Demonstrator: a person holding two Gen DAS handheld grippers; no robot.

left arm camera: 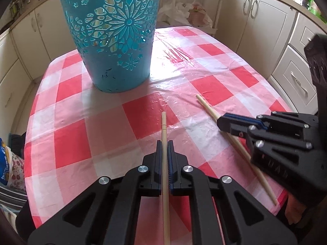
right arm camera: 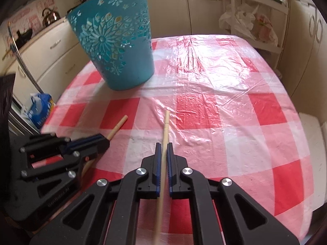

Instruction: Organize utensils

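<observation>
A teal cut-out plastic basket [left arm camera: 114, 36] [right arm camera: 116, 45] stands upright at the far left of the red-and-white checked table [left arm camera: 214, 85] [right arm camera: 214, 85]. My left gripper [left arm camera: 164, 143] is shut on a wooden chopstick [left arm camera: 164, 126] that sticks out ahead of the pads, just above the cloth. My right gripper [right arm camera: 163, 145] is shut on a second wooden chopstick [right arm camera: 166, 126] in the same way. Each view shows the other gripper beside it: the right gripper [left arm camera: 222, 120] with its chopstick [left arm camera: 206, 107], and the left gripper [right arm camera: 104, 140] with its chopstick [right arm camera: 119, 125].
Cream kitchen cabinets [left arm camera: 265, 20] ring the table. A white shelf with plastic bags [right arm camera: 245, 26] stands behind the far edge. A kettle [right arm camera: 49, 16] sits on the left counter, and a blue bag [right arm camera: 40, 108] lies beside the table's left edge.
</observation>
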